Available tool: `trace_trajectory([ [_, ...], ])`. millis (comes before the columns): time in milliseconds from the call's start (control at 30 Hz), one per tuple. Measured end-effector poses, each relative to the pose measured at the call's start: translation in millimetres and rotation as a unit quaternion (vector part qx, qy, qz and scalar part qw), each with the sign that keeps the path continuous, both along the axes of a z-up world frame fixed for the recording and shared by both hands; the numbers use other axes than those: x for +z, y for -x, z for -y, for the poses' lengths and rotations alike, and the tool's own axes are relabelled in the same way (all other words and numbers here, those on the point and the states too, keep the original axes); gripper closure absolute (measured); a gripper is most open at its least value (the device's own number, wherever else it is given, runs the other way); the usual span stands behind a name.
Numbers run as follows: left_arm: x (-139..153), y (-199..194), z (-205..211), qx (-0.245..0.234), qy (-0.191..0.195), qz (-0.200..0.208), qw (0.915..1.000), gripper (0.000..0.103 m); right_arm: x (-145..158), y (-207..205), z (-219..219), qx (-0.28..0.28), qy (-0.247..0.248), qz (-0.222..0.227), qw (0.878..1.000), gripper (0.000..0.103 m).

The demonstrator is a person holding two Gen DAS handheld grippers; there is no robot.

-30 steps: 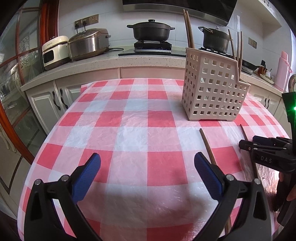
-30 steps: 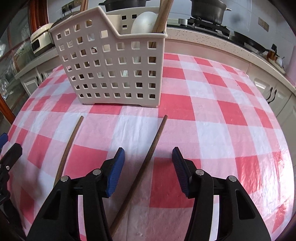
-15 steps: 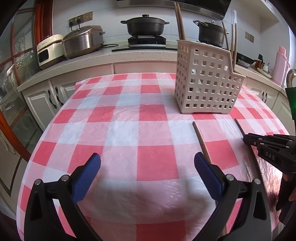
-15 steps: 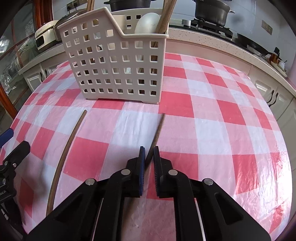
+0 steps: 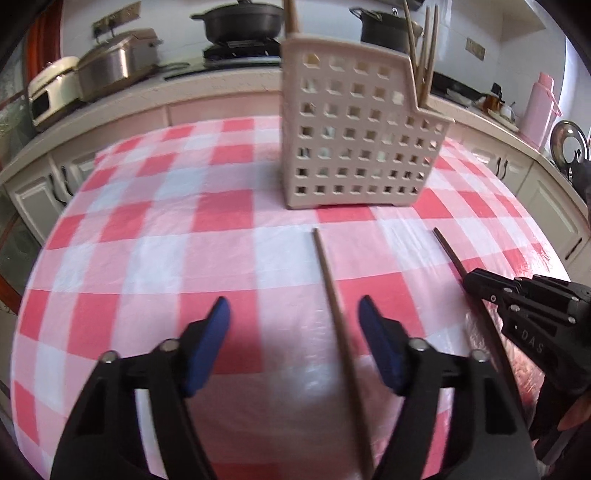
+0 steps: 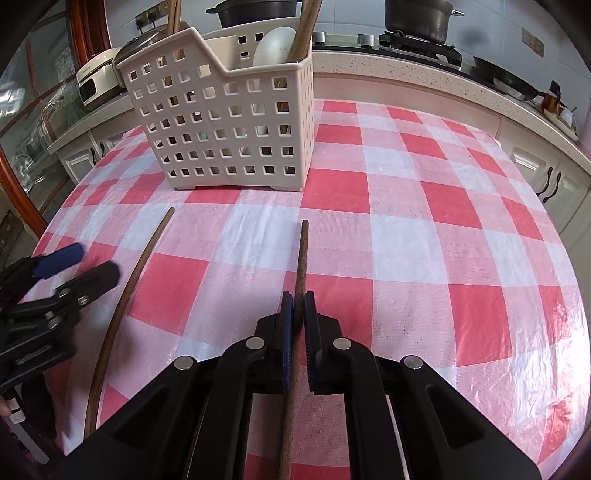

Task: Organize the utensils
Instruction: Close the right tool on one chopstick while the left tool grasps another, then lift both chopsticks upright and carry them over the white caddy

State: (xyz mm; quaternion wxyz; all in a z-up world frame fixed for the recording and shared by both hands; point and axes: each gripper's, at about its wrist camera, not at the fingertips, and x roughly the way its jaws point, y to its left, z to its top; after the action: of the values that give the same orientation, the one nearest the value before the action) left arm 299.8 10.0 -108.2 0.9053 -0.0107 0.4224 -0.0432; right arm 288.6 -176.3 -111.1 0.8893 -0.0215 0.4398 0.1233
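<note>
Right wrist view: the right gripper (image 6: 297, 301) has its jaws clamped on a dark chopstick (image 6: 302, 254), whose tip points at the basket (image 6: 229, 122) on the checked counter (image 6: 424, 229). Left gripper (image 5: 295, 328) jaws have just been closing and stand partly apart, the other chopstick (image 5: 328, 277) lying between them near the right pad, untouched

The near ends of both chopsticks (image 5: 334, 295) (image 6: 300, 258) ran out past the bottom edges. Motion blurred the left wrist view. The basket's (image 6: 229, 122) walls hid most of its contents, and the pots (image 6: 413, 14) were cropped at the top.
</note>
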Motion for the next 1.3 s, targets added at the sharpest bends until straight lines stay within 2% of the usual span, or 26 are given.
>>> trace_trajectory([
  [67,-2.9,-4.4,5.1,0.000,-0.001,-0.006,1.0000,0.043,-0.3,1.1,1.1,0.002,-0.001,0.001,1.000,0.096],
  [133,-6.2,-9.5,10.0,-0.001,-0.007,-0.012,0.9999,0.052,-0.5,1.7,2.6,0.005,-0.004,0.000,1.000,0.096],
  [200,-9.3,-16.2,15.2,-0.004,-0.010,-0.022,0.9997,0.057,-0.5,1.4,3.3,0.007,-0.007,0.000,1.000,0.096],
  [267,-10.9,-21.3,22.8,0.001,-0.036,-0.026,0.9990,0.061,-0.4,0.6,4.7,0.009,-0.012,-0.003,1.000,0.096],
  [333,-10.8,-23.6,27.8,-0.005,-0.043,-0.028,0.9987,0.067,-0.2,-0.9,5.5,0.012,-0.014,-0.007,1.000,0.096],
  [733,-10.0,-24.4,24.2,-0.007,-0.042,-0.041,0.9983,0.067,1.3,-6.3,-3.8,0.036,0.024,-0.014,0.999,0.095],
  [767,-10.0,-24.1,23.9,-0.010,-0.041,-0.040,0.9983,0.070,1.3,-6.4,-4.4,0.036,0.026,-0.014,0.999,0.095],
  [833,-9.2,-22.7,22.5,-0.014,-0.042,-0.040,0.9982,0.088,0.9,-6.5,-4.0,0.032,0.024,-0.012,0.999,0.096],
  [900,-9.4,-21.3,20.2,-0.014,-0.041,-0.038,0.9983,0.094,0.8,-5.7,-4.5,0.030,0.025,-0.009,0.999,0.096],
  [1100,-8.8,-13.6,12.3,-0.016,-0.014,-0.034,0.9992,0.097,0.9,-3.8,-3.6,0.019,0.015,-0.004,1.000,0.096],
  [1300,5.9,1.6,2.3,-0.011,0.003,-0.015,0.9998,0.097,19.0,6.1,-2.7,0.014,-0.004,0.025,1.000,0.096],
])
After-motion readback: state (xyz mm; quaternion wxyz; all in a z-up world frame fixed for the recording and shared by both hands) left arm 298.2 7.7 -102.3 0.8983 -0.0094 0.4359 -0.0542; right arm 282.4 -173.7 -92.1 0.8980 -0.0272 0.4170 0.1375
